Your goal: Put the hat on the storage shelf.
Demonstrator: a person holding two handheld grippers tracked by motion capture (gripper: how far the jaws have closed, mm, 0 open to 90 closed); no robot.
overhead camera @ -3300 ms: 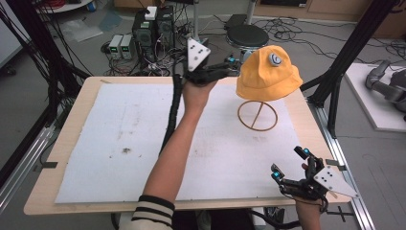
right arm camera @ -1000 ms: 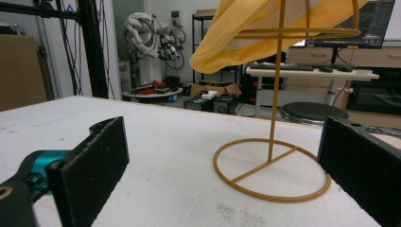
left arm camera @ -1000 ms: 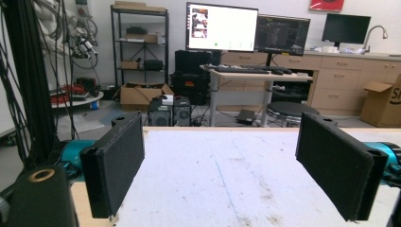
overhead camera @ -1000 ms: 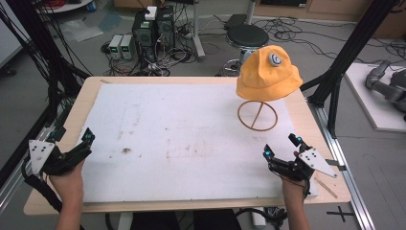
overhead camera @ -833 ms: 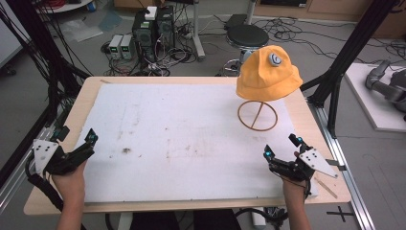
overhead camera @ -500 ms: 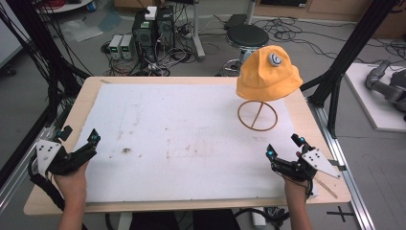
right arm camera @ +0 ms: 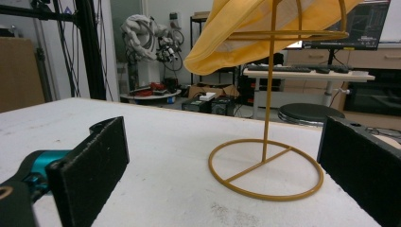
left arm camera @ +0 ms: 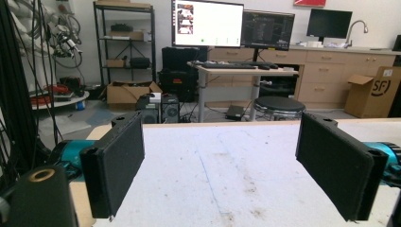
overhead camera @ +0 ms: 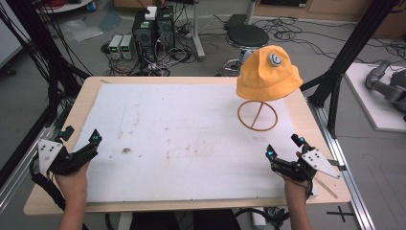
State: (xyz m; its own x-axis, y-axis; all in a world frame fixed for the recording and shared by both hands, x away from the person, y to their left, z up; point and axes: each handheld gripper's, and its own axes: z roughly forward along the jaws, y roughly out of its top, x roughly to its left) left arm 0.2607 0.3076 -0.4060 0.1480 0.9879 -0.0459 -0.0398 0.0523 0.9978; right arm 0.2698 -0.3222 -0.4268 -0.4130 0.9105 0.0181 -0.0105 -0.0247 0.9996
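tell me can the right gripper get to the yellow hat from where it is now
Probably yes. The right gripper is open and faces the wire stand, with bare white mat between them. The yellow hat sits high on that stand, so the gripper would have to rise.

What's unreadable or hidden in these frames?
- Badge on the yellow hat, high view: too small to read.
- Hat's crown, right gripper view: cut off by the top edge; brim and wire stand show.
- Stand's upright, high view: mostly hidden under the hat.
- Monitor text, left gripper view: too small and blurred.
- Person, high view: cut off by the bottom edge above the forearms.
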